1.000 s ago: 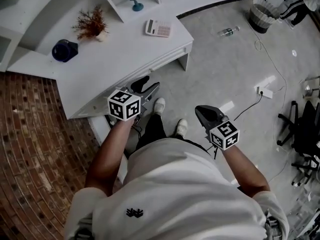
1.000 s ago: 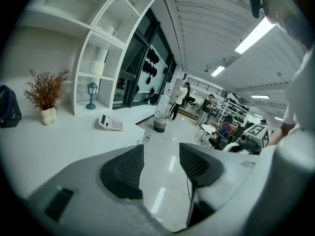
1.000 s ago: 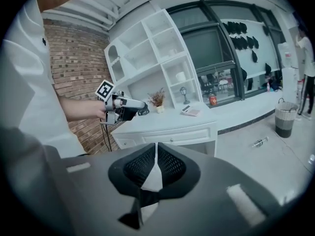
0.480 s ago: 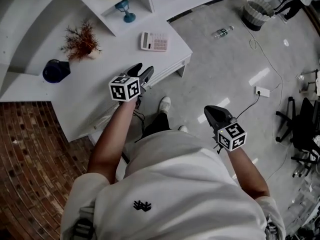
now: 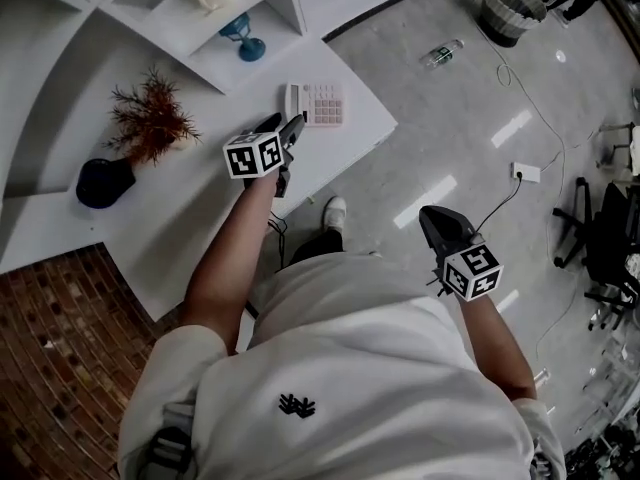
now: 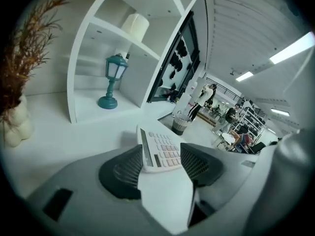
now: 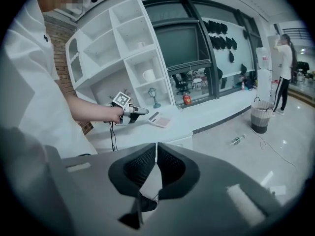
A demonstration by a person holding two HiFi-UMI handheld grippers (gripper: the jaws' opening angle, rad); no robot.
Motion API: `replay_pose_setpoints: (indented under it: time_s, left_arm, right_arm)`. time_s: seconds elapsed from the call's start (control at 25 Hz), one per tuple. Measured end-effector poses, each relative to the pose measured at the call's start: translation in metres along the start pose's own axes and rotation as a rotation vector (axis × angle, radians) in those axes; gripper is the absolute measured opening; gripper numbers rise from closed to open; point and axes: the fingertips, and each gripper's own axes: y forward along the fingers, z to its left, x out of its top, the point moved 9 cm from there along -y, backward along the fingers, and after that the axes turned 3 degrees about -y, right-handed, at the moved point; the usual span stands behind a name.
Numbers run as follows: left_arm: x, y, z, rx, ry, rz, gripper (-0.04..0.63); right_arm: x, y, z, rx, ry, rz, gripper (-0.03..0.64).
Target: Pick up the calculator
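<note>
Reaching for the calculator (image 5: pixel 318 103), upper middle.
With left gripper (image 5: pixel 290 128) just opened wide to fit it, nothing pinched; right gripper (image 5: pixel 432 218) shut, idle, lower right.

The surface (image 5: pixel 140 218) is finished in smooth white with a soft sheen. The calculator (image 5: pixel 316 104) is cased in pale matt plastic. On the left gripper (image 6: pixel 161 151), the fingers (image 6: pixel 123 172) are faced with dark, matt, finely ribbed pads. The floor (image 5: pixel 450 138) is polished grey and glossy, with lights mirrored in it. Beside the surface, rough red brick (image 5: pixel 60 368) is laid. The shirt (image 5: pixel 380 368) is made of white cloth.
</note>
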Motion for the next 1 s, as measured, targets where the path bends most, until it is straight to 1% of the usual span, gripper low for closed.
replay_pose_setpoints:
  time_s: [0.16,0.44,0.64,0.72,0.8,0.92,1.0]
  left_arm:
    - [0.010,0.026,0.022,-0.002,-0.032,0.027,0.242]
    - [0.012,0.060,0.046,-0.039,-0.085,0.066,0.238]
    - [0.009,0.071,0.050,-0.065,-0.131,0.067,0.190]
    - [0.008,0.073,0.049,-0.075,-0.153,0.063,0.155]
    - [0.008,0.074,0.050,-0.085,-0.183,0.066,0.103]
    - [0.007,0.075,0.050,-0.103,-0.232,0.070,0.089]
    - [0.007,0.074,0.049,-0.113,-0.260,0.058,0.079]
  right_arm:
    - [0.010,0.015,-0.003,-0.042,0.029,0.011,0.023]
    - [0.018,0.034,-0.001,-0.104,0.081,0.024,0.020]
    - [0.020,0.040,0.002,-0.118,0.094,0.047,0.017]
    - [0.020,0.039,0.003,-0.122,0.095,0.054,0.017]
    - [0.021,0.039,0.003,-0.129,0.094,0.057,0.015]
    - [0.020,0.036,0.002,-0.140,0.096,0.051,0.014]
    - [0.019,0.033,0.002,-0.140,0.096,0.048,0.014]
